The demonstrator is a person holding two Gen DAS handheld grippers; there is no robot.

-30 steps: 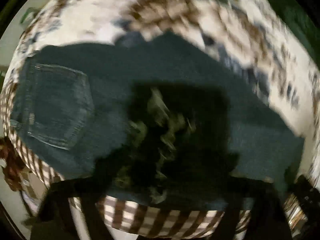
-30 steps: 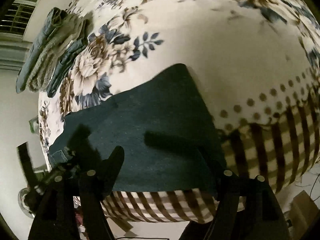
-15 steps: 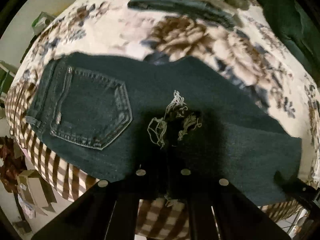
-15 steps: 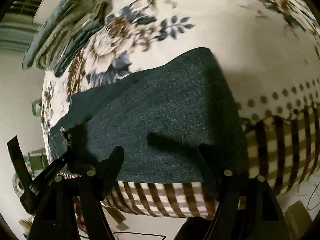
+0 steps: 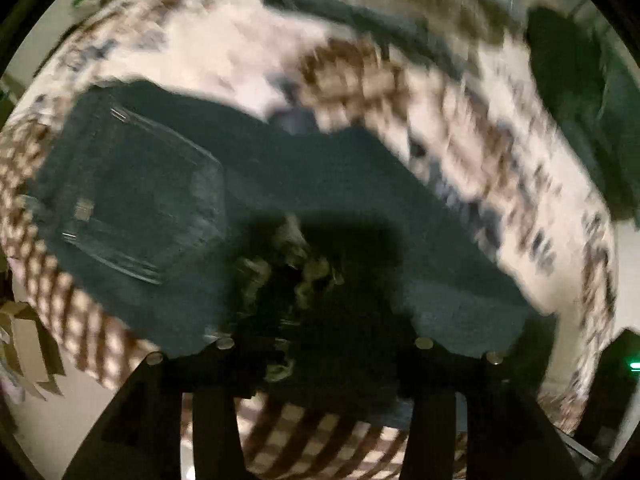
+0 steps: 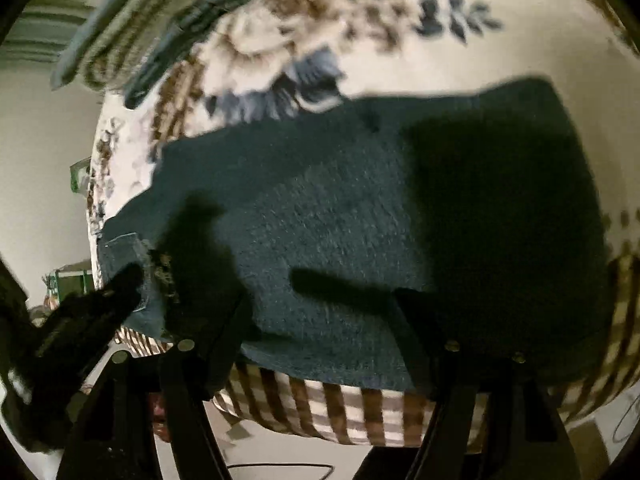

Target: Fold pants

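Denim pants [image 5: 280, 200] lie flat on the bed [image 5: 224, 52], just ahead of both tools, near its edge for reach. My left tool [image 5: 320, 344] and right tool [image 6: 320, 344] spread wide, holding nothing.

Your near bed edge blocked by dark blue denim pants [image 6: 360, 216]. Bare floral bedspread [image 6: 540, 20] beyond pants gives open passage. Stack of folded striped clothes [image 6: 132, 28] occupies far left corner.
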